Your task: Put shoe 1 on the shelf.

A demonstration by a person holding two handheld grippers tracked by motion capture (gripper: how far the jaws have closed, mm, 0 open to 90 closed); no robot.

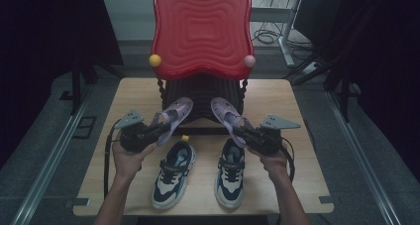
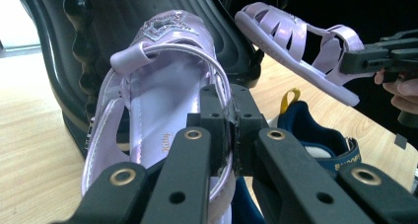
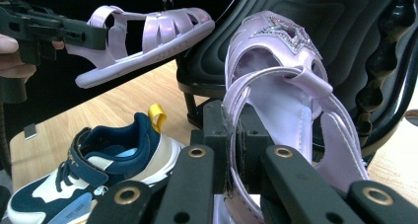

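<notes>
a: each purple sandal (image 2: pixel 162 120) (image 3: pixel 291 115) hangs by one thin side edge, toes out ahead of the fingers.
b: left gripper (image 1: pixel 148 132) and right gripper (image 1: pixel 247 135) both pinch tight?
a: yes, but so little is caught that a sandal could twist loose and drop on the sneakers (image 1: pixel 173 173) below.

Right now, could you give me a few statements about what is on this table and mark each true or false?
1. Each hand-held black tool, left tool and right tool, grips a glossy lilac strappy sandal, left sandal and right sandal. True.
2. The navy-and-white sneakers hang in the air. False: they rest on the wooden table.
3. A red wavy-ribbed chair stands behind the table. True.
4. The sandals touch each other. False: they are apart.
</notes>
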